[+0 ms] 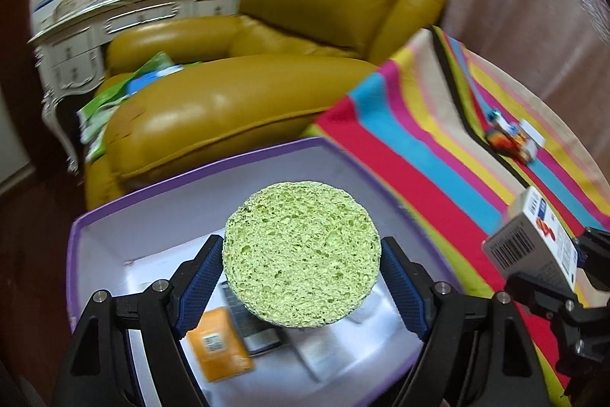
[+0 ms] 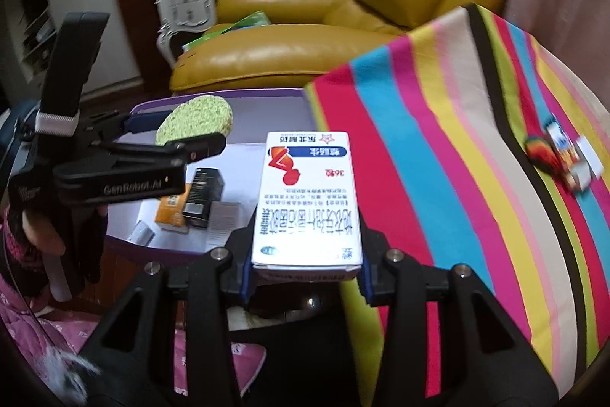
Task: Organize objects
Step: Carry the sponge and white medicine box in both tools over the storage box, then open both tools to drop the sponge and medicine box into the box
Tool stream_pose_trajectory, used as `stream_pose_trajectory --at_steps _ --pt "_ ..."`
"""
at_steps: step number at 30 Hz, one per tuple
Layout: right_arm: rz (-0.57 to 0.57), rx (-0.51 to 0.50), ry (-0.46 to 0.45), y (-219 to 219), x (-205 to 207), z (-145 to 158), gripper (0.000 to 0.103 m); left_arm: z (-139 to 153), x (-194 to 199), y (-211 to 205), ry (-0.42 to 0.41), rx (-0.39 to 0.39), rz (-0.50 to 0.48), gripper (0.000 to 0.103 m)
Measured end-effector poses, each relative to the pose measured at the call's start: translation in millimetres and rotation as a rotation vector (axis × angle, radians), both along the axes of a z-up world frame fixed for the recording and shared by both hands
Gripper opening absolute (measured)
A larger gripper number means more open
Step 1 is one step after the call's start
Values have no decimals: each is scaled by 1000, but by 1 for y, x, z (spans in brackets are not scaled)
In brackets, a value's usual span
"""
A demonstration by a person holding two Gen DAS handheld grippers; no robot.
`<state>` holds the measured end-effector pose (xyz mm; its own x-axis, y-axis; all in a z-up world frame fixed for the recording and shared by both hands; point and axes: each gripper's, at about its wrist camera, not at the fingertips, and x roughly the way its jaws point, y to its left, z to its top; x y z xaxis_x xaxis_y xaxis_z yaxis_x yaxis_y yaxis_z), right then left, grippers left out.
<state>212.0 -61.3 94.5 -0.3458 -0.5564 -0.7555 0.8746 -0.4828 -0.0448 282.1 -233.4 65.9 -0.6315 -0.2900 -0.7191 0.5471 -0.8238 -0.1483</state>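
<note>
My left gripper (image 1: 301,243) is shut on a round green sponge (image 1: 301,254) and holds it above an open purple box (image 1: 190,174). The box has a white inside and holds an orange packet (image 1: 219,346), a black carton (image 2: 204,193) and some white packs. My right gripper (image 2: 307,269) is shut on a white medicine box (image 2: 309,197) with blue and red print. It holds that box over the edge between the purple box (image 2: 267,94) and the striped cloth. In the right wrist view the left gripper (image 2: 190,136) and its sponge (image 2: 196,119) hang at the left.
A mustard leather armchair (image 1: 267,63) stands behind the box, with green bags (image 1: 126,90) on its seat. A bright striped cloth (image 1: 438,140) covers the surface on the right and carries a few small colourful items (image 1: 511,136). A white ornate console (image 1: 95,25) stands at the back left.
</note>
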Motion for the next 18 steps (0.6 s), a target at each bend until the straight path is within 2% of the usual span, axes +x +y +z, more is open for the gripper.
stream_pose_trajectory --at_steps 5,11,15,16,17,18 --pt "92 38 5 -32 12 -9 45 -9 10 -17 -22 -3 63 82" --pt "180 90 -30 -72 23 -28 45 -8 21 -31 -50 -99 164 82" --pt "245 78 -24 -87 37 -28 47 0 31 -46 -47 -118 240 83" --pt "246 67 -10 -86 39 -25 54 2 34 -47 -42 -126 260 85" --pt "243 57 3 -84 39 -23 68 4 36 -47 -35 -132 274 86" --pt "236 45 16 -80 38 -20 73 7 37 -46 -26 -134 280 86"
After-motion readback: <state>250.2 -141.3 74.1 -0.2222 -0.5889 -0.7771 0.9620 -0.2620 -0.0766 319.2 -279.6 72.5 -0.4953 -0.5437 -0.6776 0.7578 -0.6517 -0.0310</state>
